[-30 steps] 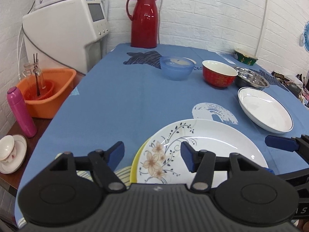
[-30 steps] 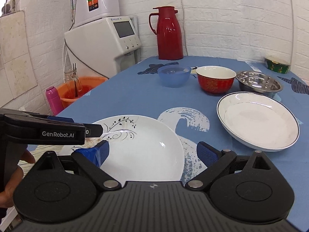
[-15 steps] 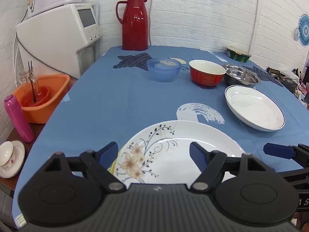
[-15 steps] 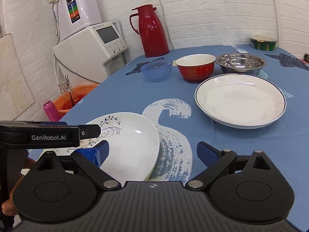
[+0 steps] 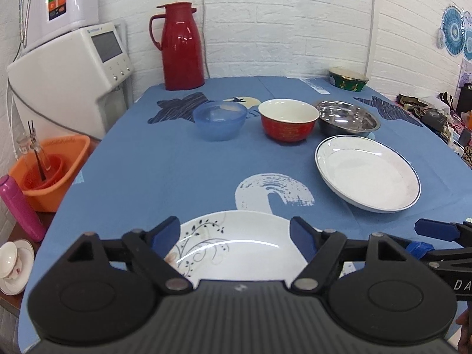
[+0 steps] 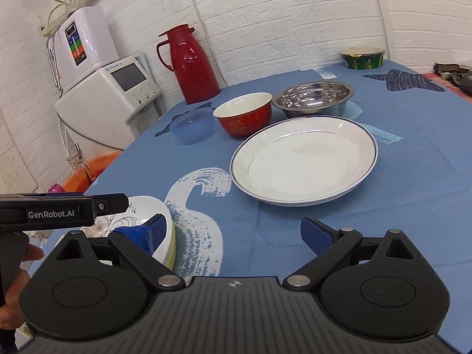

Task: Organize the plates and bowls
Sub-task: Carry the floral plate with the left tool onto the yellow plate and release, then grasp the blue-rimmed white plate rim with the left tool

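Note:
A white floral plate (image 5: 236, 247) lies at the near table edge, stacked on a yellow plate whose rim (image 6: 172, 253) shows beneath it. My left gripper (image 5: 234, 234) hovers open just above it, holding nothing. My right gripper (image 6: 233, 233) is open too, its left finger beside the stack's right rim. A blue-rimmed white plate (image 5: 367, 174) (image 6: 303, 163) rests to the right. Behind it stand a blue bowl (image 5: 219, 119) (image 6: 191, 126), a red bowl (image 5: 289, 122) (image 6: 243, 115) and a steel bowl (image 5: 346, 119) (image 6: 314, 98) in a row.
A red thermos (image 5: 181, 47) stands at the table's back, a green patterned bowl (image 5: 348, 79) at the back right. Left of the table are a white appliance (image 5: 76, 67), an orange basin (image 5: 50, 171), a pink bottle (image 5: 20, 209) and a teacup on a saucer (image 5: 11, 261).
Both grippers pulled back and lifted, the views tilting up. The floral plate now sits lower in both views and the right gripper has swung right toward the blue-rimmed plate.

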Action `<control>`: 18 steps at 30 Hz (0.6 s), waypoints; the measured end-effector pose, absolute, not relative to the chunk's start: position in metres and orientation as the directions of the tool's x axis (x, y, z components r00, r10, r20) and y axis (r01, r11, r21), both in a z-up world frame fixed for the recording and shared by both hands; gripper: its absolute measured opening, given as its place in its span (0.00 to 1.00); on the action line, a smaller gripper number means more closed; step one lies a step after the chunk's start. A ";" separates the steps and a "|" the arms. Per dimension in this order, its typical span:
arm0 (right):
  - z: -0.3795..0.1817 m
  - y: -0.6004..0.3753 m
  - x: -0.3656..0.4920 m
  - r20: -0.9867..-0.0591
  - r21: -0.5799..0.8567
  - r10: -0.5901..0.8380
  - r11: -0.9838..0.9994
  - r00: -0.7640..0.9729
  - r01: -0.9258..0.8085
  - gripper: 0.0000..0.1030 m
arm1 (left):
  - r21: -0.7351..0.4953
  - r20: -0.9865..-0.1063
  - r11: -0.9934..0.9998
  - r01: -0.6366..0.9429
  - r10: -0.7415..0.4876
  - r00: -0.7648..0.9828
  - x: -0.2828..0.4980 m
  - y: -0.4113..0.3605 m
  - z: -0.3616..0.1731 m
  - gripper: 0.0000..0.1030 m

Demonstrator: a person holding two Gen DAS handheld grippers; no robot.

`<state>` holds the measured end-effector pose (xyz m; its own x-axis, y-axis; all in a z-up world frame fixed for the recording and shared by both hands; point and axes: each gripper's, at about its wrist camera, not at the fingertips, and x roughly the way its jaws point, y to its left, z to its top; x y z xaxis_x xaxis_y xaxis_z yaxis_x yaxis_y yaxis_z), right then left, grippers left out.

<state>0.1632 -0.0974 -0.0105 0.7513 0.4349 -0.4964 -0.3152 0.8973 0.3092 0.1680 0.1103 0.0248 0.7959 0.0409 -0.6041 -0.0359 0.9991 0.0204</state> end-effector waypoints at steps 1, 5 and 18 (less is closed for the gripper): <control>-0.010 -0.102 0.164 -0.494 0.311 0.429 0.899 0.756 -0.307 0.83 | 0.023 -0.603 0.999 -0.030 0.038 0.797 0.170 0.107 0.026 0.74; -0.009 -0.120 0.172 -0.491 0.318 0.407 0.907 0.770 -0.277 0.83 | 0.040 -0.606 0.999 -0.001 0.025 0.795 0.183 0.093 0.027 0.74; -0.007 -0.167 0.221 -0.512 0.250 0.294 0.950 0.807 -0.187 0.83 | 0.013 -0.678 0.995 0.101 -0.065 0.732 0.251 0.070 0.022 0.74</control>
<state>0.2210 -0.1671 -0.0071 0.8074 0.2938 -0.5117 -0.1871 0.9499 0.2502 0.2506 0.0699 0.0219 0.7321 -0.0650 -0.6781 0.1007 0.9948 0.0133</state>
